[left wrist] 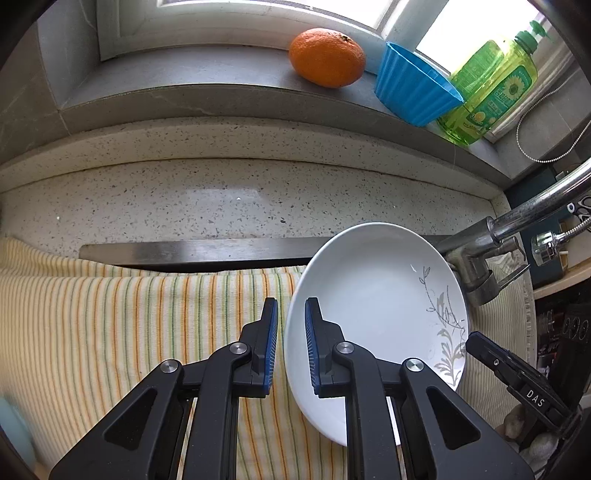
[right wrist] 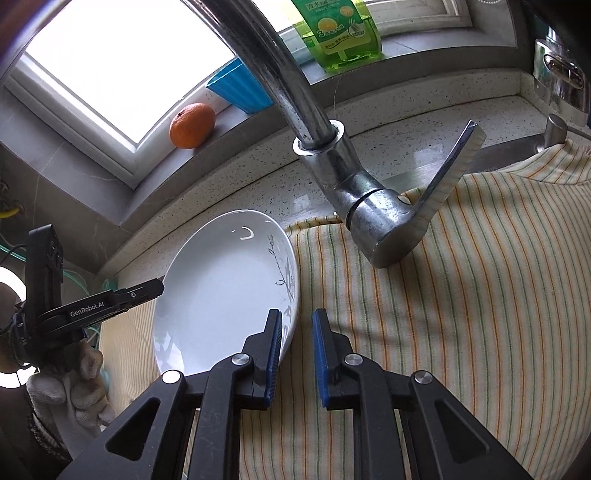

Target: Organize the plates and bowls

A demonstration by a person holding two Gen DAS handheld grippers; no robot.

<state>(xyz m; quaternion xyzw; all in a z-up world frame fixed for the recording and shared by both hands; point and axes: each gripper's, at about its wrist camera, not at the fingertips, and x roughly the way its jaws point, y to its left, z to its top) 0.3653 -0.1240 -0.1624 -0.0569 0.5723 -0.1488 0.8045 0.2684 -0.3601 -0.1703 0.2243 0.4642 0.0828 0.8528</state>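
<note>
Left wrist view: left gripper point(left wrist: 291, 343) nearly closed, pinching the rim of the white plate point(left wrist: 376, 314), tilted above the striped towel point(left wrist: 129, 314); right gripper point(left wrist: 480, 343) at four o'clock. Right wrist view: right gripper point(right wrist: 297, 350) narrowed onto the opposite rim; plate at ten o'clock, faucet point(right wrist: 369, 206) at one. Step in hand: probably carrying the plate two-handed. Next: lowering level, clear of the faucet.

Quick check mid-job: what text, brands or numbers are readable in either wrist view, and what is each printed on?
"DAS": on the right claw body, seen from the left wrist view.
"GenRobot.AI": on the left claw arm, seen from the right wrist view.
"3": on the green detergent bottle label; its other label print is too small and blurred to read.
The white plate carries only a grey plant pattern, no text.
</note>
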